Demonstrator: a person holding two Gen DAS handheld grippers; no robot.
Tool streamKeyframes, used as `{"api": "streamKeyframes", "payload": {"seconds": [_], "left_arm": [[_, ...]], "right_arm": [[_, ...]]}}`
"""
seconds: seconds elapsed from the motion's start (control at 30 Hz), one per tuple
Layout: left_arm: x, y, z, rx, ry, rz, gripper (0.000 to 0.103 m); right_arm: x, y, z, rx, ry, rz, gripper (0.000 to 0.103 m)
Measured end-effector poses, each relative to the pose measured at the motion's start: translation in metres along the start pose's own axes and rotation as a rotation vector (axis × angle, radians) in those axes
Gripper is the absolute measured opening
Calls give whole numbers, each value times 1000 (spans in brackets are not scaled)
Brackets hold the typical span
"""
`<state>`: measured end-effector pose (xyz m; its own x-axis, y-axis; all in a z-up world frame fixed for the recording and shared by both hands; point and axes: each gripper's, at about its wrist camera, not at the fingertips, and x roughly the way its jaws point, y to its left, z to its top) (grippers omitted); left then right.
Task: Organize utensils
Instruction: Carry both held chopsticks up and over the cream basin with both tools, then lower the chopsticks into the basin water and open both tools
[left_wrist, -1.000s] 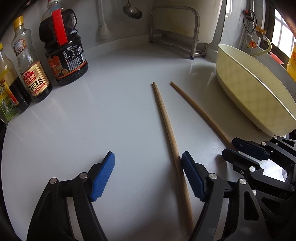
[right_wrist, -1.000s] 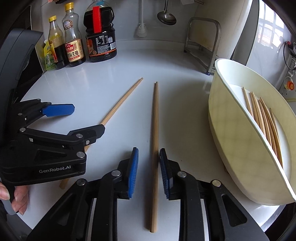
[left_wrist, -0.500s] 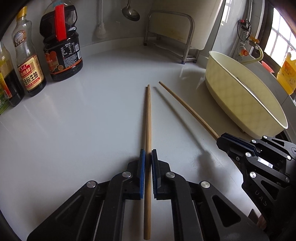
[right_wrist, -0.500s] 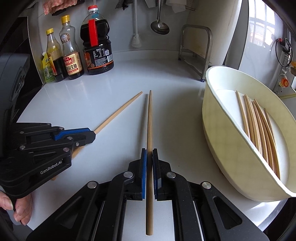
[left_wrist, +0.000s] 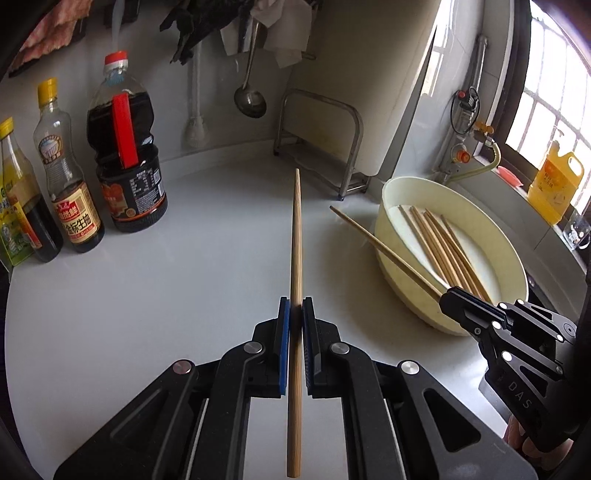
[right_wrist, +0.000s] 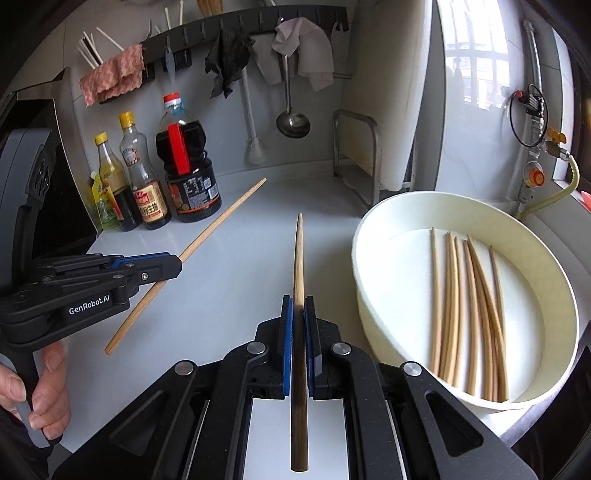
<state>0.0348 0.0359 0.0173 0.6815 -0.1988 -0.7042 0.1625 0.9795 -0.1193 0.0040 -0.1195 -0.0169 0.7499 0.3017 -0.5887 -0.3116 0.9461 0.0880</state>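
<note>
Left gripper: its blue pads are pressed onto the left chopstick, gripping it partway along the shaft; seen from the right wrist camera it sits at the left with a hand on its grip.
Left chopstick: it points away over the counter with its tip toward the back wall; in the right wrist view it slants from low left to upper right and looks raised off the surface.
Right gripper: its pads pinch the right chopstick partway along the shaft; in the left wrist view it shows at the right edge.
Right chopstick: in the left wrist view it crosses in front of the basin's near rim, tip over the counter; it appears lifted.
Basin: cream, round, on the counter at the right, holding a loose bundle of chopsticks lying roughly parallel on its white floor.
Bottles: a dark jug and smaller sauce bottles stand together at the back left.
Ladle: hangs on the back wall, beside a metal rack.
</note>
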Motion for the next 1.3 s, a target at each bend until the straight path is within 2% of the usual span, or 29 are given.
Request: {"api": "streamKeyframes", "payload": {"seconds": [0.3,0.6,0.87,1.13,1.3], "left_arm": [[15,-77,41,89,-24,-108,7],[56,-145,62,159,12,-171,7],[79,-166,65,183,40,-182,7],[98,-163,62,169,90,-179,7],[105,-168,61,185,94,-170,8]], "right_arm": [[-34,-79,22,150,-90,-111,6],[-43,-139,20,269,-95,-184,6],[-39,-166,15,320,-63,-216,6],[-22,-166,10,324,-18,-212,6],[-17,-167,9,329,-9,-213,6]]}}
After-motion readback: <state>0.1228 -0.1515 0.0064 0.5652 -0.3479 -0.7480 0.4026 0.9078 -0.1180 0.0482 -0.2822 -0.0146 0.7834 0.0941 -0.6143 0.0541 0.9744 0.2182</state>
